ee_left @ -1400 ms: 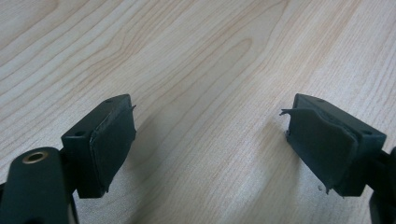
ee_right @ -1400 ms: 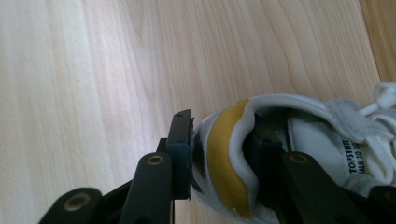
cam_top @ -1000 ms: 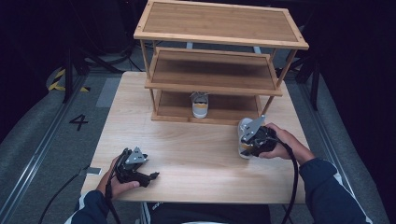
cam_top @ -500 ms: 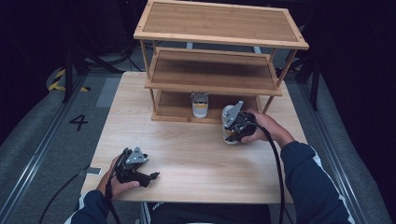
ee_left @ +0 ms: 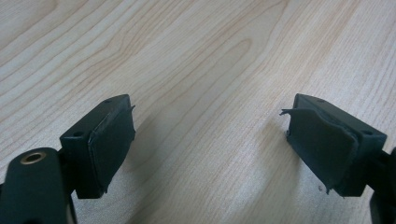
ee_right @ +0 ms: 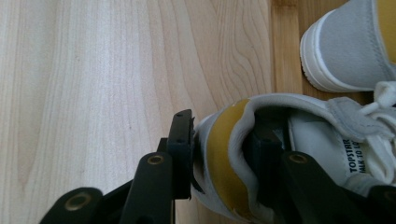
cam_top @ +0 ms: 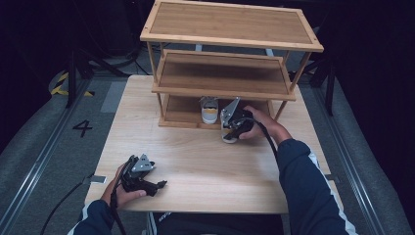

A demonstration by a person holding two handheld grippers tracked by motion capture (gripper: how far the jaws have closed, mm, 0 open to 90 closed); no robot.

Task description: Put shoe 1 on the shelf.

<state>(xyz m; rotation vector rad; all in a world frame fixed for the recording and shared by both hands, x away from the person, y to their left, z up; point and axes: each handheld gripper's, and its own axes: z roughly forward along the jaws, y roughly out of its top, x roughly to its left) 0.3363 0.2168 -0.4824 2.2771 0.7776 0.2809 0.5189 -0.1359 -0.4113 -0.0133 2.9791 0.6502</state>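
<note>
My right gripper (cam_top: 231, 128) is shut on the heel collar of a grey and white sneaker (cam_top: 228, 139) with yellow lining, right at the front edge of the bamboo rack's bottom shelf (cam_top: 181, 117). In the right gripper view one jaw is outside the heel and the other inside the sneaker (ee_right: 229, 144), with the right gripper (ee_right: 224, 156) clamping the collar. A matching second sneaker (cam_top: 209, 110) stands on the bottom shelf, its heel (ee_right: 345, 46) just beyond. My left gripper (cam_top: 156, 185) rests open on the table's near left; the left gripper (ee_left: 210, 149) holds nothing.
The three-tier bamboo rack (cam_top: 230, 22) takes up the far half of the light wooden table (cam_top: 205, 166). Its middle shelf (cam_top: 222, 73) and top are bare. Rack posts (cam_top: 288, 98) flank the bottom opening. Dark floor with a rail lies to the left.
My right gripper has carried the sneaker left and forward from the table's right side to the front of the bottom shelf, beside the other sneaker. The left gripper has stayed put.
</note>
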